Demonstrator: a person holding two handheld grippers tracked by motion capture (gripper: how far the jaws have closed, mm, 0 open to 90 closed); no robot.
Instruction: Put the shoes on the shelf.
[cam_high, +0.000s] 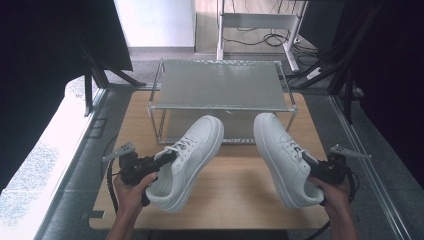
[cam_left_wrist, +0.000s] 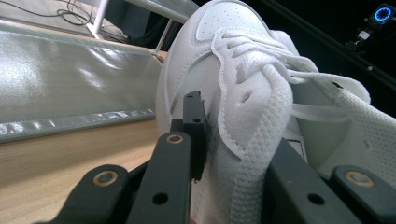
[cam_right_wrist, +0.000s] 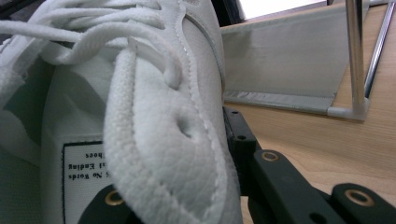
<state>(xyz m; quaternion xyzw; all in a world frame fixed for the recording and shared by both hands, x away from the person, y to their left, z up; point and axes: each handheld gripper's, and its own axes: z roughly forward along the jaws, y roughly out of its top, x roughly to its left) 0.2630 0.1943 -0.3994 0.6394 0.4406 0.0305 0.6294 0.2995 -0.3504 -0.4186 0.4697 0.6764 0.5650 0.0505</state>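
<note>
High view showed the left gripper (cam_high: 162, 159) at about eight o'clock on the wooden table (cam_high: 240, 192), its jaws pinching the collar wall of the left shoe (cam_high: 187, 160), toe aimed toward one o'clock at the shoe rack (cam_high: 220, 85). At four o'clock the right gripper (cam_high: 309, 162) was pinching the right shoe (cam_high: 285, 157) the same way, by the collar edge, toe pointing toward eleven o'clock.

In the left gripper view the jaws clamped soft padded collar only, one jaw outside and one inside the shoe (cam_left_wrist: 243, 93). The right gripper view showed the same thin bite on its shoe (cam_right_wrist: 154, 140).

Judging from that, each shoe could swing or slip out, since the grip sat far from the heavy toe and the padding gives. Loose laces (cam_left_wrist: 308, 79) might snag.

The rack stood at twelve o'clock, just beyond both toes; its front frame and upright posts (cam_right_wrist: 356, 51) stood in the way of the lower shelf, so a tilted toe could catch there.
</note>
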